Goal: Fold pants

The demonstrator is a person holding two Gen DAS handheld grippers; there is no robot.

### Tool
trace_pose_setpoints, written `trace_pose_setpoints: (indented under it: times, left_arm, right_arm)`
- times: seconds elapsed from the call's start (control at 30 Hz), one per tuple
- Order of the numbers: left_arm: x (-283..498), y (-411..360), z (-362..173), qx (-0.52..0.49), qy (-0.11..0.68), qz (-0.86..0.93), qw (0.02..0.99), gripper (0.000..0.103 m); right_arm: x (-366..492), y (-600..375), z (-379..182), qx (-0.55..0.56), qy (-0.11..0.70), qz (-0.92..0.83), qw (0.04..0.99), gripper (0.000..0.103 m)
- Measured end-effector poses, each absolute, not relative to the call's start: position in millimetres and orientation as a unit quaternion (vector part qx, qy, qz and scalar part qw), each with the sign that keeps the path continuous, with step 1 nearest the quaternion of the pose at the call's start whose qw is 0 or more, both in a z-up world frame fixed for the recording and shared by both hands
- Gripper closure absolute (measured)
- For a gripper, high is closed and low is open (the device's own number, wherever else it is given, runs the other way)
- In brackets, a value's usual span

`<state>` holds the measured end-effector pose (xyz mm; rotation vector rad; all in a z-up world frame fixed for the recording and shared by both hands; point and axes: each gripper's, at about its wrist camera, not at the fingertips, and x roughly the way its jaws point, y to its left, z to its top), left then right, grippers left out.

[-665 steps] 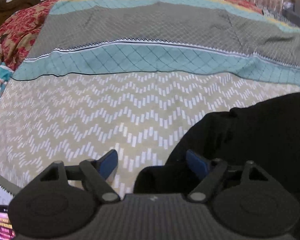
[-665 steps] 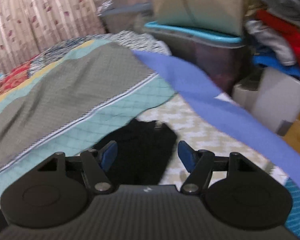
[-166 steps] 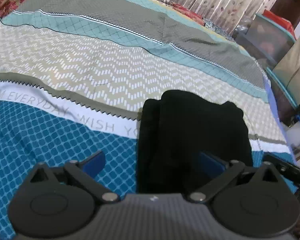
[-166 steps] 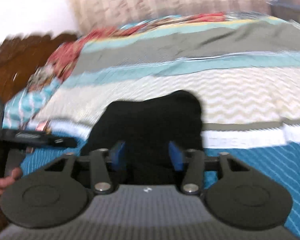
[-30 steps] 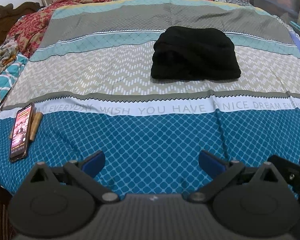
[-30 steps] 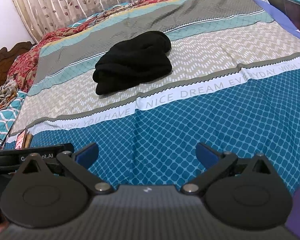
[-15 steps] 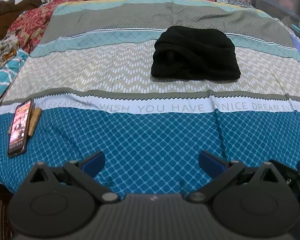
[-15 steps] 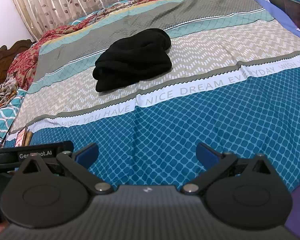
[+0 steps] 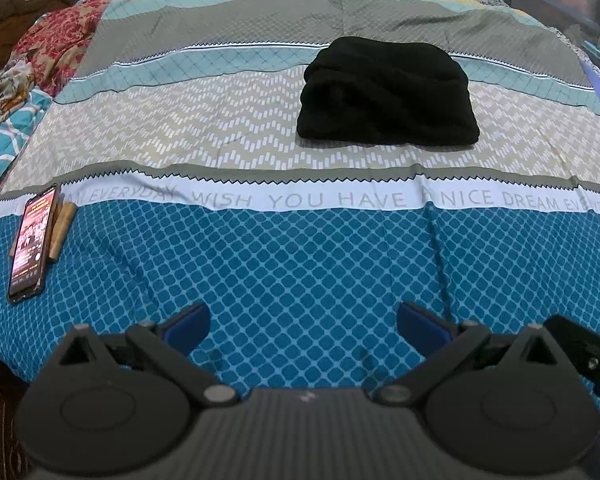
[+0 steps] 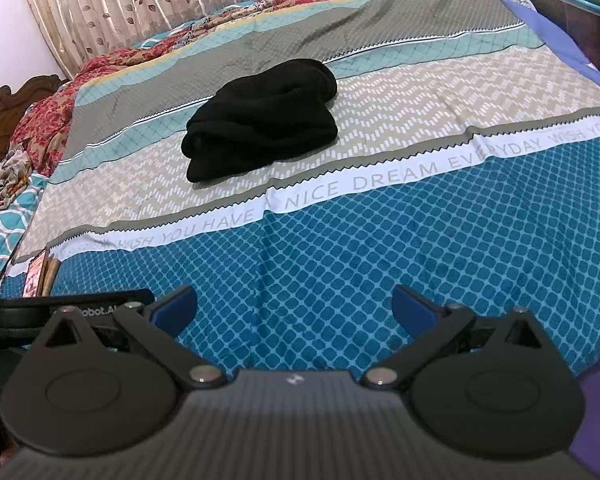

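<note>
Folded pants (image 9: 388, 94) on the bed (image 9: 300, 248).
Left gripper (image 9: 303, 326) and right gripper (image 10: 295, 308) both spread wide, empty, well short of the pants.

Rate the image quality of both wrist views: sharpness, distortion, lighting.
Left wrist view: sharp; fisheye bows the lettered band of the bedsheet; even light, the black pants lose fold detail; the phone screen glows, unreadable. Right wrist view: also sharp, no motion blur; the band tilts and curves; the pants cast a soft shadow; the open tongs body looks slightly soft up close.
</note>
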<state>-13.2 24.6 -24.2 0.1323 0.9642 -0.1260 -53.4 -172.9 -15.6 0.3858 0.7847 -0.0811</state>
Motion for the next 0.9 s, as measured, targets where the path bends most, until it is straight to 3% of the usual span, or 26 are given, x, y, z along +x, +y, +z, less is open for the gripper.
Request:
trace_pose_setpoints:
  times: [0.4, 0.9]
  left_arm:
    - [-22, 18, -16, 0.088, 0.422, -0.100, 0.897, 0.000]
    - [-18, 19, -20, 0.092, 0.440, -0.102, 0.887, 0.000]
  right_arm:
    - [-69, -168, -5, 0.180, 0.331, -0.056, 0.925, 0.000]
    - [-63, -160, -12, 0.184, 0.353, -0.049, 0.916, 0.000]
